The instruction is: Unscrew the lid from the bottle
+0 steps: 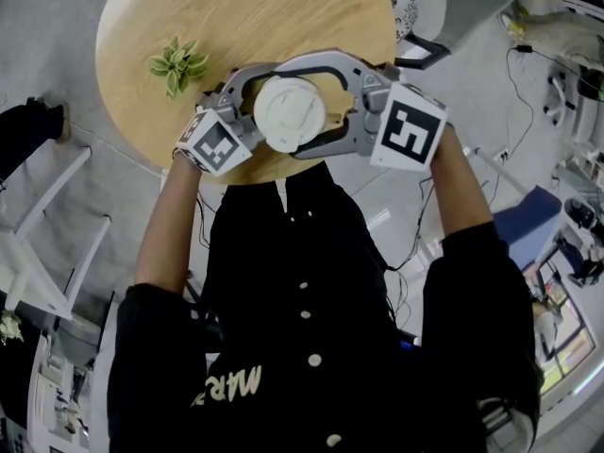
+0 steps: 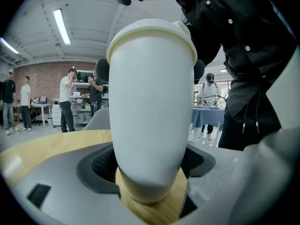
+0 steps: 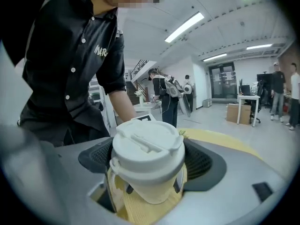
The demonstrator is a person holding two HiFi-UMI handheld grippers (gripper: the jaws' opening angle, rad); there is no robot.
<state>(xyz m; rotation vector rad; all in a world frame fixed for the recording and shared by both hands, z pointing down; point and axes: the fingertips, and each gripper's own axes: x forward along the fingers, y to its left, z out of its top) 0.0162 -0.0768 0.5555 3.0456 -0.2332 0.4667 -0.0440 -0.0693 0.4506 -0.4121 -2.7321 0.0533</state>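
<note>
On the round wooden tabletop point(image 1: 283, 8), right of a small green plant point(image 1: 177, 62), the left gripper point(image 2: 150, 165) is clamping the white plastic bottle point(image 2: 150, 102) low on its body. This is likely bracing it upright near the near edge. The right gripper point(image 3: 150, 165) is gripping the white moulded lid point(image 3: 147, 144), jaws spread wide around it, seemingly ready for twisting.

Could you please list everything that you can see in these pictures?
table: one, light wood, round, under the bottle
bottle: one, white, upright near the table's near edge
lid: one, white, on the bottle
plant: one, green, on the table left of the bottle
people: several, far back in the room
left tool: one, grey, closed on the bottle's body
right tool: one, grey, closed round the lid
forearms: two, bare, holding the tools
</note>
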